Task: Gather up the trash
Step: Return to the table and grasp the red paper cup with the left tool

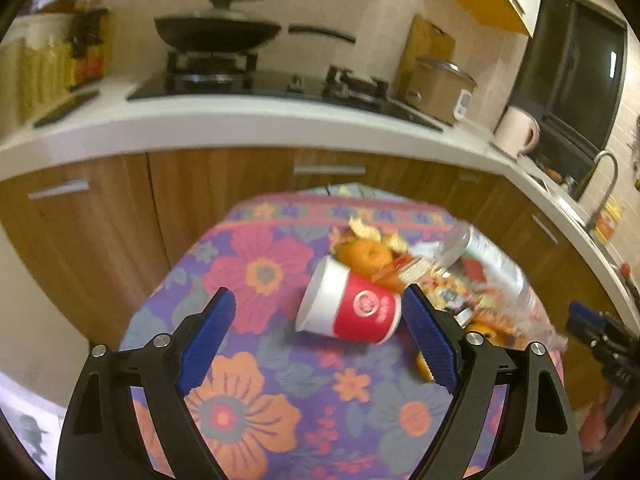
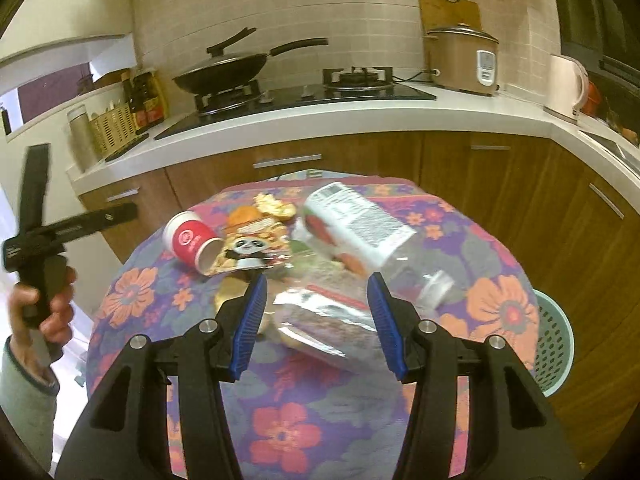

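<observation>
Left tongs [image 1: 316,300], nearest the lens in the left wrist view, stand spread wide with nothing between the blue pads; they hang above the flowered worktop [image 1: 256,400]. Just beyond them a red and white paper cup [image 1: 352,306] lies on its side, its rim toward the left of the picture. Such a cup is judged light and easily crushed: take it across the wall near the rim, with little force. Orange peel [image 1: 366,254] sits touching the cup's far side; it is soft and would tear, so pinch a thick edge. Right tongs [image 2: 316,300], in the right wrist view, stand partly spread and empty over a clear plastic bag [image 2: 324,320], which is judged limp and slippery: gather a fold. A clear plastic bottle [image 2: 360,228] lies on its side beyond it, light but likely to roll; grip the body. A snack wrapper [image 2: 252,248] lies beside the cup. A green basket [image 2: 554,344] stands below the worktop's right edge. Behind are wooden cabinets, a stove [image 2: 296,96] with a pan and tiled walls.
</observation>
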`<state>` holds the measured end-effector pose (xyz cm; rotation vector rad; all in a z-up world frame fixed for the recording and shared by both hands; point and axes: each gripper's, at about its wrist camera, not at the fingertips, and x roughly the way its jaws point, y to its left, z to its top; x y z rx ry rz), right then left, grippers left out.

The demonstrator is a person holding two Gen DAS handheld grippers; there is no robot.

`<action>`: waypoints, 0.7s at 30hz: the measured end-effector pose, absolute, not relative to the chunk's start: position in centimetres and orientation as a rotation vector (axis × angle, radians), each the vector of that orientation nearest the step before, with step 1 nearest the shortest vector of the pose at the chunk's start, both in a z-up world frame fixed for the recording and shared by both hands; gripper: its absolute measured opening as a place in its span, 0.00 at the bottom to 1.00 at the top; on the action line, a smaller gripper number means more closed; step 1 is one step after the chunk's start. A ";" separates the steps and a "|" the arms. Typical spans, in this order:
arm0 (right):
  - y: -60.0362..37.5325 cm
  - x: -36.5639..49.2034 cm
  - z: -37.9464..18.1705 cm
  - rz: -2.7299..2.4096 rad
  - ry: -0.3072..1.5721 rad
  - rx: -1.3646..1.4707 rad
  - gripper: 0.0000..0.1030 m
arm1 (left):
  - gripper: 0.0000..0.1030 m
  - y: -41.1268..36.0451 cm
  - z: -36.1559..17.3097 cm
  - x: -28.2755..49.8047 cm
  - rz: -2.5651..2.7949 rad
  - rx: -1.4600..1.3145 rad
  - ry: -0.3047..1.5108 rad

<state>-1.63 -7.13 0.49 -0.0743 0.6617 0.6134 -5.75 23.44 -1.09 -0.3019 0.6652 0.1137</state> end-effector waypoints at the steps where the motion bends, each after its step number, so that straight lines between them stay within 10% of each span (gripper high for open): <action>1: -6.8 -1.9 0.4 0.622 0.665 -0.082 0.47 | 0.79 24.0 -1.6 -5.4 0.089 -0.306 0.680; 12: -5.1 -4.1 -2.3 0.638 0.723 -0.142 0.47 | 0.68 24.5 -5.7 -0.8 -0.148 -0.354 0.805; 21: -6.3 -5.9 -2.5 0.643 0.729 -0.140 0.47 | 0.29 23.7 -7.3 0.0 -0.273 -0.442 0.839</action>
